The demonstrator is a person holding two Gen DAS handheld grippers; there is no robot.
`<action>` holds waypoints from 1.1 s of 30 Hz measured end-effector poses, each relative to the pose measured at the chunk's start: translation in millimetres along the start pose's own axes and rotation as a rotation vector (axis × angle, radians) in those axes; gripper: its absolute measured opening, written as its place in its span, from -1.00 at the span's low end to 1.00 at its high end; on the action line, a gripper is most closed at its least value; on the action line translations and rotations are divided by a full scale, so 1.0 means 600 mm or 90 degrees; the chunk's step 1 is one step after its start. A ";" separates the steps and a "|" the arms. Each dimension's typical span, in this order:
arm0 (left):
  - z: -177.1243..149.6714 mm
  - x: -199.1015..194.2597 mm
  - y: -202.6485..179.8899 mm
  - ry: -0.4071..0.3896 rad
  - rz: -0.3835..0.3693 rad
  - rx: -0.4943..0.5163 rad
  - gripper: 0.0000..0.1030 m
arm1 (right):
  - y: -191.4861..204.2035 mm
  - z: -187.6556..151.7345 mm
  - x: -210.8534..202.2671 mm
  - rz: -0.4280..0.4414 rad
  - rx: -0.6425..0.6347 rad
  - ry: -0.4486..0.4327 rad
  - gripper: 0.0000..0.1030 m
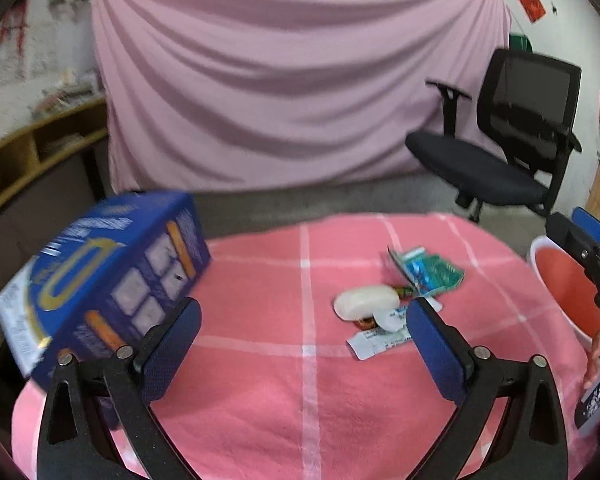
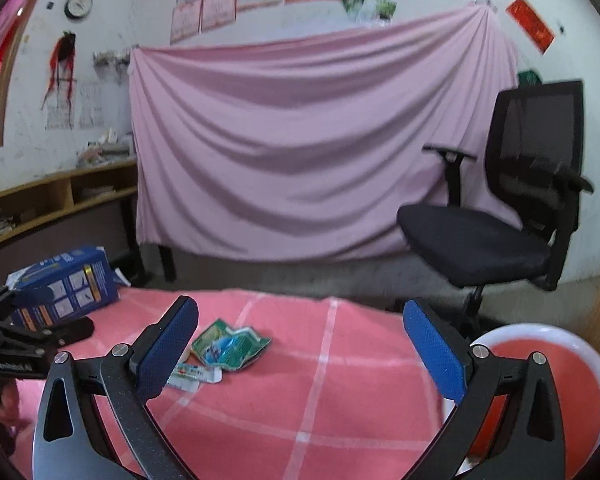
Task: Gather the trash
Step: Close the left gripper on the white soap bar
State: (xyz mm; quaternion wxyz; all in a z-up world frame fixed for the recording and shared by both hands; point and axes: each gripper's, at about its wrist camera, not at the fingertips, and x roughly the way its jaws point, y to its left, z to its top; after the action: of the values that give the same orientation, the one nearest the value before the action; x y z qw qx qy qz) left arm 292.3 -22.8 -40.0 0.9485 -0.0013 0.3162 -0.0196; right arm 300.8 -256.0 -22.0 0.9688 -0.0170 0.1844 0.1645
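Note:
Trash lies in a small heap on the pink checked tablecloth (image 1: 260,380): a crumpled white lump (image 1: 365,302), a green-blue foil wrapper (image 1: 430,272), a white sachet (image 1: 380,342) and small scraps. My left gripper (image 1: 302,322) hangs open over the cloth just left of the heap, nothing between its blue pads. In the right wrist view the green wrapper (image 2: 230,346) and the white sachet (image 2: 196,376) lie just past the left finger of my right gripper (image 2: 300,322), which is open and empty. A red bin with a white rim (image 2: 540,376) stands at the table's right edge.
A blue cardboard box (image 1: 104,284) lies on the table's left side, close to my left gripper's left finger. A black office chair (image 2: 500,216) stands beyond the table on the right, before a pink draped sheet (image 2: 320,140). Wooden shelves (image 2: 40,204) line the left wall.

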 end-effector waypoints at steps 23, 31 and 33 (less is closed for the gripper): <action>0.049 0.133 -0.002 0.154 -0.168 0.040 0.04 | 0.017 -0.043 0.201 0.136 0.042 0.339 0.16; 0.051 0.143 -0.025 0.177 -0.189 0.086 -0.28 | -0.001 -0.043 0.190 0.146 0.053 0.340 -0.43; 0.049 0.142 -0.033 0.177 -0.195 0.099 -0.33 | -0.003 -0.043 0.190 0.144 0.050 0.343 -0.70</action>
State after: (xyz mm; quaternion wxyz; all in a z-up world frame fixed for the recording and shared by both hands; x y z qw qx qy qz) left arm 377.6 -46.0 -67.2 0.8790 0.0266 0.4374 -0.1881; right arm 392.6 -224.2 -87.6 0.8604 -0.0016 0.4418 0.2541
